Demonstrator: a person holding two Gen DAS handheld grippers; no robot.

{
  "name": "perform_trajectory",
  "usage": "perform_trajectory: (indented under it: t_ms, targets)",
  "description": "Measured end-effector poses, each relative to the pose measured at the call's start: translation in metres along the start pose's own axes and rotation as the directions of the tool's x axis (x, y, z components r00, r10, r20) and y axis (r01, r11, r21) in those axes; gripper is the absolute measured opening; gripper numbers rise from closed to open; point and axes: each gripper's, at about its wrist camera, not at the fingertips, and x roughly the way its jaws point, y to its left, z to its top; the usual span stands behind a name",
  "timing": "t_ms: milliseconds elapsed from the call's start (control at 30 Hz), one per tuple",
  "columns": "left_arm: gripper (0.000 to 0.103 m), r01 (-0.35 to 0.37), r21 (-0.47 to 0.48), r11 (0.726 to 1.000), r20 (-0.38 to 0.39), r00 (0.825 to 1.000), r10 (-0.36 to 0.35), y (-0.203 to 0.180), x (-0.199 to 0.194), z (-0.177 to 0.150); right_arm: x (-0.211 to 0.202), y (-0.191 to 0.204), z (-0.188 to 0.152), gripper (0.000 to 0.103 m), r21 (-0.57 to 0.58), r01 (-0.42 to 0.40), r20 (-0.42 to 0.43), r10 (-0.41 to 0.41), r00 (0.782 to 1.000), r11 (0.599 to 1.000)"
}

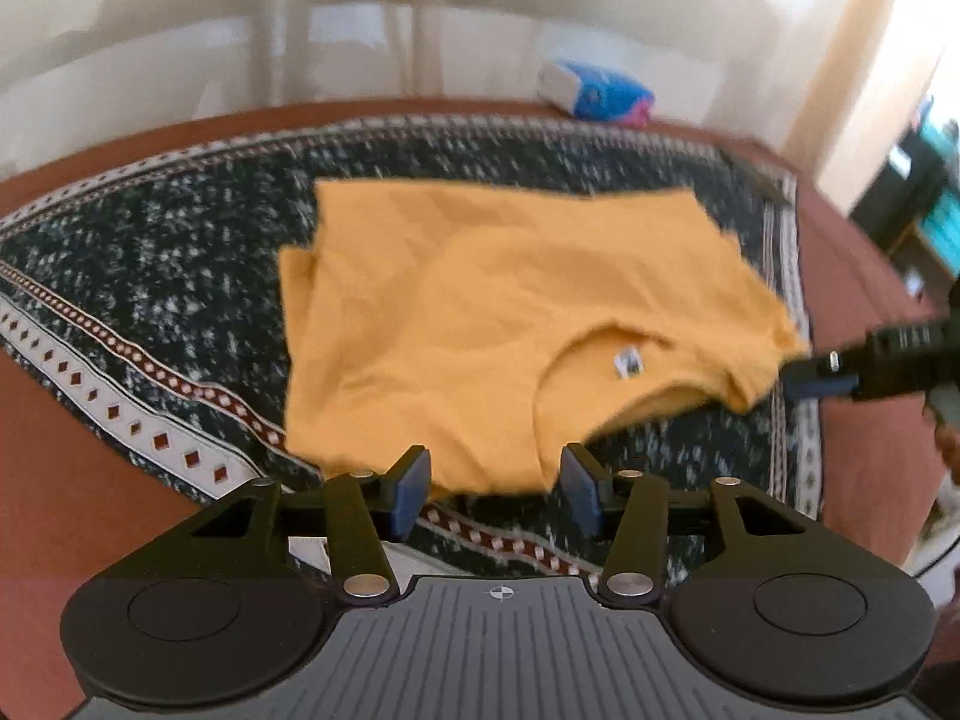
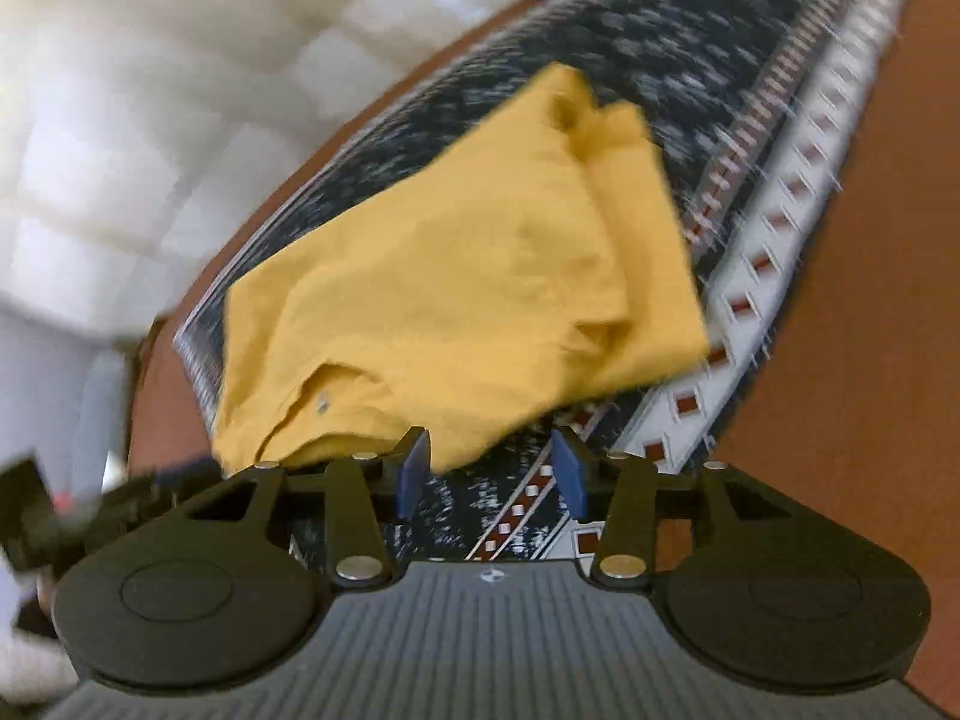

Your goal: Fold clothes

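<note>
1. Left gripper (image 1: 495,491) is sitting with its jaws apart and nothing pinched; the near hem of the yellow t-shirt (image 1: 480,324) is showing in the gap but the blue pads (image 1: 413,493) aren't pressing on it, so I'm reading that as let go, not holding

2. Right gripper (image 2: 489,476) is looking the same, jaws standing open with only the patterned blanket (image 2: 516,516) visible between them; the shirt edge is lying just beside its left pad, not in the grip

3. In the left wrist view the right gripper (image 1: 822,373) is also poking in from the right side, tip right next to the shirt's sleeve corner, can't tell if it's touching

4. The shirt is lying partly folded around the middle of the dark blanket, collar and tag (image 1: 628,363) facing up toward the near edge, one side flap (image 1: 300,276) already doubled under. It's sitting a bit crooked and wrinkly

5. Blanket is spread over the brown bed surface (image 1: 72,438), which I guess is giving a flat spot for folding

6. A blue and white packet (image 1: 591,91) is resting way off at the far edge, well apart from the shirt, not in the way

7. My guess is both hands are repositioning for the next fold
</note>
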Motion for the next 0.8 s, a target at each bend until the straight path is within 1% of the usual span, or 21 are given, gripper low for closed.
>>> perform_trajectory:
  t_ms: [67, 133, 200, 300, 333, 367, 400, 433, 467, 533, 567, 667, 700, 800]
  targets:
    - [0.064, 0.018, -0.086, 0.996, -0.013, 1.0, -0.019, 0.005, 0.003, -0.004, 0.002, -0.004, -0.003, 0.051, 0.061, -0.008, 0.036, 0.006, 0.999, 0.998]
    - [0.064, -0.001, -0.169, 0.986, 0.001, 1.0, 0.001, 0.01, 0.004, -0.007, 0.003, -0.004, -0.003, 0.051, 0.094, -0.017, 0.065, 0.011, 0.998, 0.995]
    - [0.064, -0.044, -0.17, 0.984, 0.014, 0.999, 0.047, 0.006, 0.004, -0.008, 0.003, -0.003, -0.002, 0.051, 0.093, -0.011, 0.084, 0.003, 0.996, 0.996]
    - [0.064, -0.038, -0.142, 0.989, 0.001, 0.999, 0.039, -0.002, 0.01, -0.007, 0.005, -0.003, -0.001, 0.05, 0.103, -0.005, 0.093, -0.005, 0.996, 0.995]
    - [0.064, -0.035, -0.149, 0.988, 0.0, 0.999, 0.036, -0.004, 0.012, -0.007, 0.005, -0.003, -0.001, 0.049, 0.106, -0.003, 0.096, -0.007, 0.995, 0.994]
    - [0.063, -0.033, -0.163, 0.986, 0.0, 0.999, 0.034, -0.005, 0.014, -0.006, 0.006, -0.004, 0.0, 0.045, 0.11, -0.002, 0.098, -0.009, 0.995, 0.994]
    - [0.059, -0.036, -0.187, 0.982, -0.001, 0.999, 0.036, -0.004, 0.016, -0.006, 0.007, -0.004, 0.0, 0.04, 0.111, 0.003, 0.097, -0.014, 0.995, 0.994]
    - [0.027, -0.04, -0.216, 0.976, -0.004, 0.999, 0.04, -0.002, 0.018, -0.006, 0.007, -0.003, 0.001, 0.025, 0.107, 0.012, 0.091, -0.022, 0.996, 0.994]
    - [0.017, -0.044, -0.244, 0.969, -0.007, 0.999, 0.044, -0.001, 0.02, -0.005, 0.008, -0.004, 0.001, 0.012, 0.104, 0.021, 0.086, -0.031, 0.996, 0.994]
    - [0.011, -0.041, -0.241, 0.97, 0.016, 0.999, 0.046, -0.003, 0.015, -0.003, 0.003, -0.003, 0.002, 0.008, 0.101, 0.02, 0.095, -0.03, 0.995, 0.995]
    - [0.011, -0.038, -0.235, 0.971, 0.03, 0.998, 0.046, -0.005, 0.011, -0.001, 0.0, -0.002, 0.003, 0.007, 0.096, 0.013, 0.105, -0.023, 0.994, 0.995]
    - [0.009, -0.018, -0.173, 0.985, 0.056, 0.998, 0.028, -0.015, -0.001, 0.001, -0.014, 0.006, 0.005, 0.005, 0.065, -0.01, 0.131, 0.001, 0.991, 0.998]
    - [0.009, -0.012, -0.159, 0.987, 0.057, 0.998, 0.021, -0.017, -0.004, 0.002, -0.019, 0.008, 0.006, 0.004, 0.049, -0.01, 0.139, 0.004, 0.99, 0.999]
    - [0.01, -0.027, -0.126, 0.992, 0.025, 0.999, 0.03, -0.021, 0.004, 0.001, -0.025, 0.007, 0.007, 0.004, 0.033, 0.008, 0.144, -0.013, 0.989, 0.999]
